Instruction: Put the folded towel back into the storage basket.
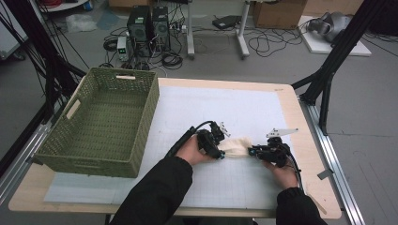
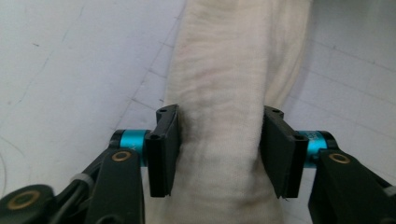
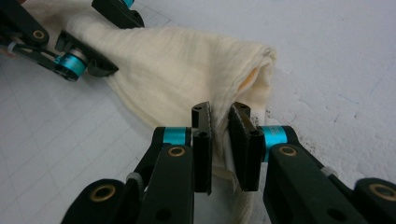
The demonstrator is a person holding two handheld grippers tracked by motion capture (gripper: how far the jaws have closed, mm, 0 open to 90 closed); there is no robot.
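on the white gridded mat covering the wooden table, the bunched cream cloth lies between my left gripper and my right gripper. the green woven basket sits at the table's left end, well apart from the cloth, beyond my left forearm.

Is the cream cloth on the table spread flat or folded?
Folded. The cream cloth lies as a narrow bundle between the left gripper and right gripper, and layered edges show at its end.
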